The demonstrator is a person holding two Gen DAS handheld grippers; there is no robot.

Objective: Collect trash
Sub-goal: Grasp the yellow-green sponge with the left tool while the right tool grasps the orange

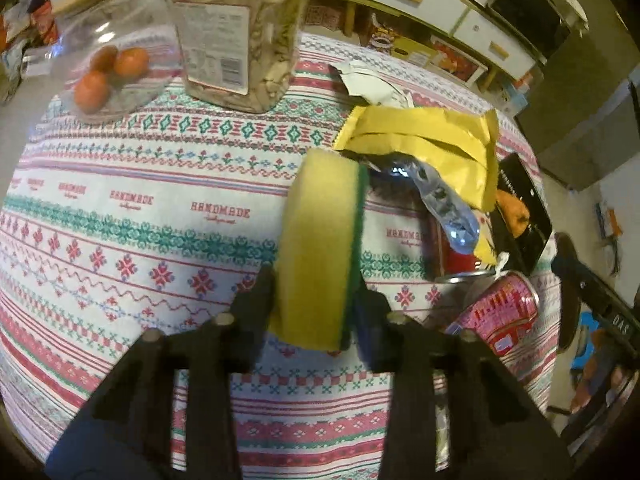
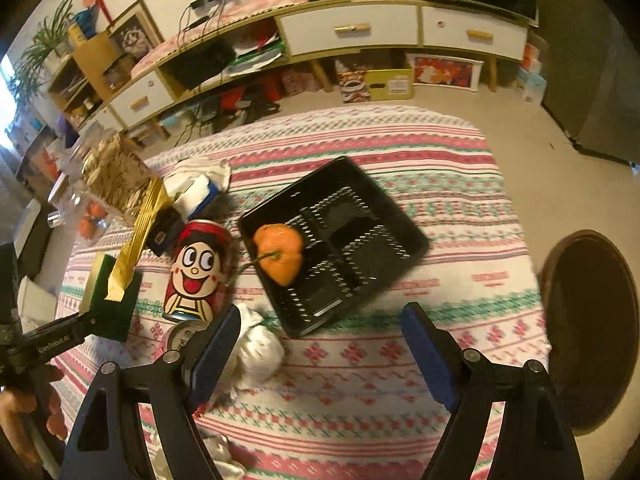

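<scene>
My left gripper (image 1: 316,284) is shut on a yellow sponge with a green scouring side (image 1: 316,220), held on edge above the patterned tablecloth (image 1: 140,208). Right of it lie a yellow wrapper (image 1: 420,136), a silver foil wrapper (image 1: 440,200) and a red drink can (image 1: 500,308). In the right wrist view the sponge (image 2: 112,304) shows at the far left. My right gripper (image 2: 322,312) hangs open over the cloth, just in front of a black tray (image 2: 416,240) that holds an orange peel (image 2: 280,252). A crumpled white tissue (image 2: 256,344) lies by its left finger, beside the can (image 2: 196,268).
A glass jar with orange fruits (image 1: 112,60) and a clear container of seeds (image 1: 240,40) stand at the table's far left. A round brown stool (image 2: 592,320) is beside the table's right edge. A low cabinet with white drawers (image 2: 352,28) runs along the wall.
</scene>
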